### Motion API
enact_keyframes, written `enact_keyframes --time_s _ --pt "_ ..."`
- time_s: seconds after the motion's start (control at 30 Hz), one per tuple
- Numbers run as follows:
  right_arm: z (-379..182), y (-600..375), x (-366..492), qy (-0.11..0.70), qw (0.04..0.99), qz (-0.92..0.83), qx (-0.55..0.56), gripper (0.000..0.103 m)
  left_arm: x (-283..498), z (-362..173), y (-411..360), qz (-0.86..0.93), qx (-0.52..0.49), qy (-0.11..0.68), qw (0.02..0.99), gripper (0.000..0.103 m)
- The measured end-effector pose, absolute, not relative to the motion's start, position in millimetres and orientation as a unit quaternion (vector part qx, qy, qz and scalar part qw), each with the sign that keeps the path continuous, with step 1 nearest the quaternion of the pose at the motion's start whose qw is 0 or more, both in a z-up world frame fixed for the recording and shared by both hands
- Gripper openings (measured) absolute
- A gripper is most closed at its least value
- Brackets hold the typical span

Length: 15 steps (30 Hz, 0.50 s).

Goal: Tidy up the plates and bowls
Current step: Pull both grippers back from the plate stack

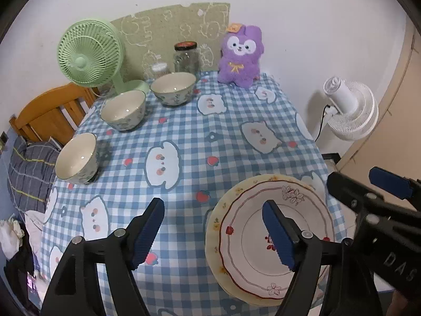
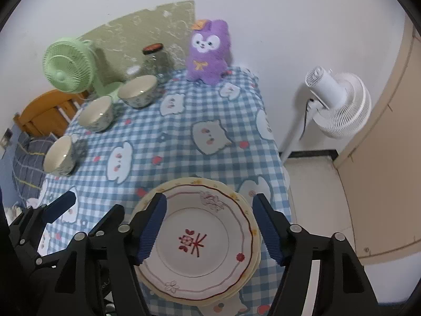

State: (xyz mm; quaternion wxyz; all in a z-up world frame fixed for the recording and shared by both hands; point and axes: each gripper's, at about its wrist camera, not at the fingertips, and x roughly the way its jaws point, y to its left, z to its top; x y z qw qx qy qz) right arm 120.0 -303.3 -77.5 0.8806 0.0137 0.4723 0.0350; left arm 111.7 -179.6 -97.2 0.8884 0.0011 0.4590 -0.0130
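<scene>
Nearest me, above the table's near right corner: my right gripper (image 2: 210,226), jaws wide, nothing between the pads, hanging over the plate stack without touching it. Beside it on the left, my left gripper (image 1: 213,234), jaws likewise wide and empty, right finger over the plates' left rim.

Beneath both: white plate (image 2: 202,239) with red rim line and red centre motif, lying on a cream plate (image 2: 184,183) whose edge shows around it, both flat on the blue checked tablecloth (image 1: 184,131).

Left side, near to far, set apart in a row: first bowl (image 1: 76,159), second bowl (image 1: 123,110), third bowl (image 1: 173,87), all upright and empty.

Far edge, left to right: green fan (image 1: 89,52), small clear container (image 1: 159,69), glass jar (image 1: 186,57), purple plush toy (image 1: 240,55).

Off the table at right: white floor fan (image 2: 339,102).
</scene>
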Motion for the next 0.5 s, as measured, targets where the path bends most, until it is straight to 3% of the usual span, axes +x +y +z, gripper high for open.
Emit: enact_keyframes --time_s 0.5 --pt "-49 -243 110 0.437 0.898 0.041 -0.007 0.091 103 -71 -136 -0.038 -0.015 0.437 0.899 0.089"
